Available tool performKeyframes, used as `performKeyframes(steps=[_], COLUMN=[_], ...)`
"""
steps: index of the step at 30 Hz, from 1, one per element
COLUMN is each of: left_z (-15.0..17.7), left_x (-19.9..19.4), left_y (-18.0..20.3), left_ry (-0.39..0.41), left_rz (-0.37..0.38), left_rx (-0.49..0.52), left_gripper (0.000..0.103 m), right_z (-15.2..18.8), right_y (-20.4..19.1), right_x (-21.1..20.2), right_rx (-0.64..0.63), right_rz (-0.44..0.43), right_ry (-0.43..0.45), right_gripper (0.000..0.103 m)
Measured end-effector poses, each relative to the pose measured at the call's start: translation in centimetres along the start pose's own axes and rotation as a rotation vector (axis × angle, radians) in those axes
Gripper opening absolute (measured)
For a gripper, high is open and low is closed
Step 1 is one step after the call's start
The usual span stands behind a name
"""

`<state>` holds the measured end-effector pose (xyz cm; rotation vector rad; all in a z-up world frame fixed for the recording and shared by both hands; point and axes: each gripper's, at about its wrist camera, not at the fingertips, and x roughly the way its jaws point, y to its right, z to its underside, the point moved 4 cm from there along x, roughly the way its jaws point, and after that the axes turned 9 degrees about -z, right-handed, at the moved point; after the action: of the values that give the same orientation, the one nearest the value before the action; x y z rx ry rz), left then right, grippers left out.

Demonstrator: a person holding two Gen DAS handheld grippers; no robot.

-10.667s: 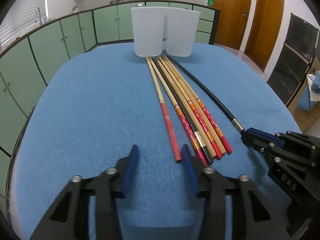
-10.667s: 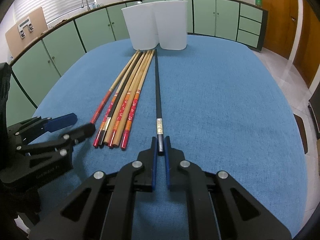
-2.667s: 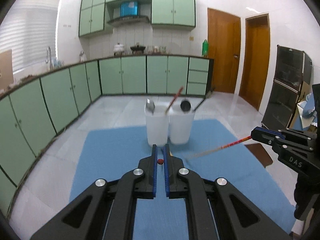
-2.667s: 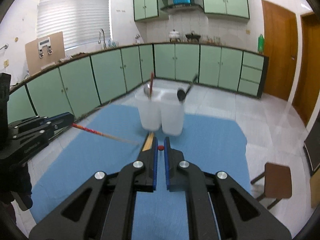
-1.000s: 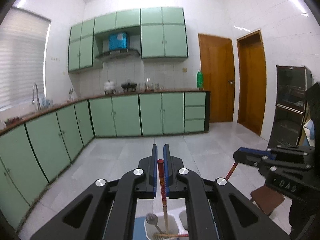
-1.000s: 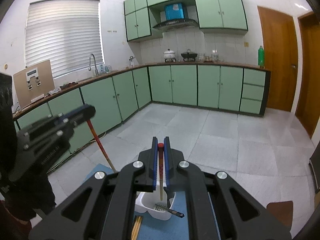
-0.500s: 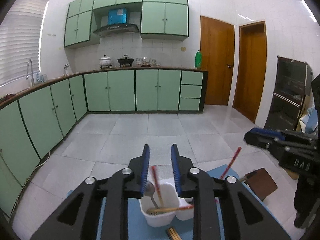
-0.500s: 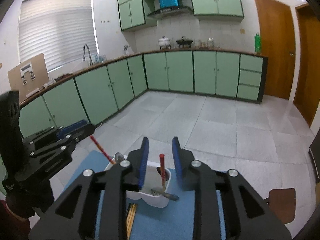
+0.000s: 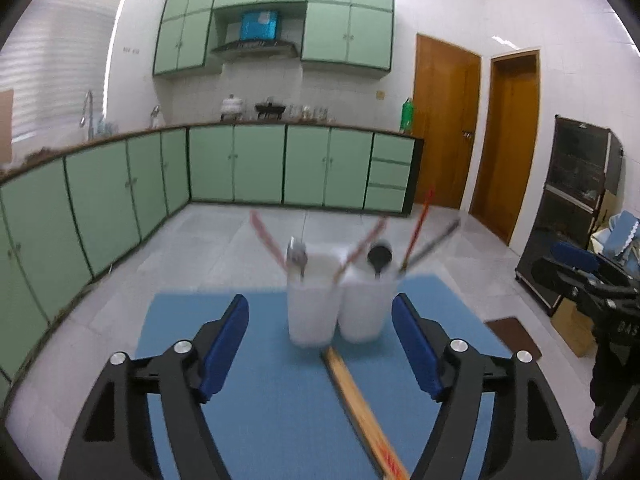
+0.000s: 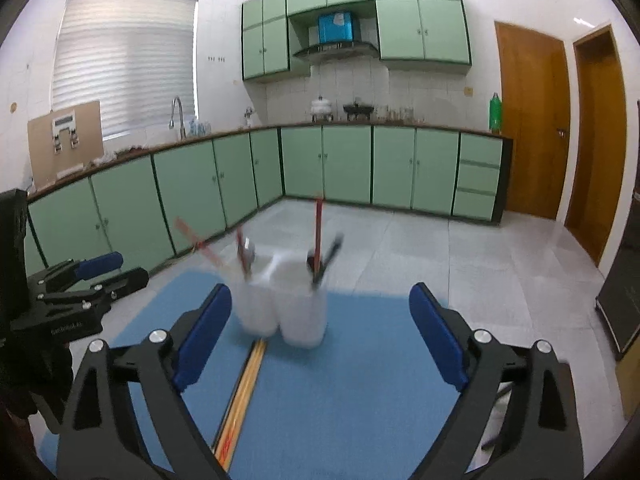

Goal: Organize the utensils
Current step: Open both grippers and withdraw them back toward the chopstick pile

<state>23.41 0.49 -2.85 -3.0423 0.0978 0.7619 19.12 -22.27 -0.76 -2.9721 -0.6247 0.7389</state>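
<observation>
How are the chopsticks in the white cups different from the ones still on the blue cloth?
The chopsticks in the white holder stand leaning, red ends up; the chopsticks on the blue cloth lie flat in a tight bundle. Those in the holder fan apart; the lying ones touch side by side. Both sorts look wooden with red-patterned ends.

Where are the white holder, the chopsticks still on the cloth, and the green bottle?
white holder (image 9: 312, 316): left wrist view, front wall.
chopsticks (image 9: 356, 400): left wrist view, mid shaft.
green bottle (image 10: 495, 114): right wrist view, body.
</observation>
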Motion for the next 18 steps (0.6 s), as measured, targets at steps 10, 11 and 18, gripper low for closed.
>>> performKeyframes(steps=[10, 11, 18], left_z=[9.8, 10.4, 14.5], left_x=[0.6, 0.7, 1.4], left_y=[-0.1, 0.0, -0.5], left_ry=[-0.185, -0.203, -0.296], left_rz=[-0.037, -0.039, -0.064], left_rx=[-0.003, -0.003, -0.002], left_gripper=[0.074, 0.074, 0.074], right_z=[10.1, 11.0, 14.8], right_y=[-2.7, -2.9, -3.9], right_x=[1.4, 1.8, 3.0], right_rx=[0.096, 0.104, 0.128], right_rz=[-0.018, -0.020, -0.033], right_ry=[-0.176, -0.200, -0.301], right_gripper=[0.090, 0.090, 0.090])
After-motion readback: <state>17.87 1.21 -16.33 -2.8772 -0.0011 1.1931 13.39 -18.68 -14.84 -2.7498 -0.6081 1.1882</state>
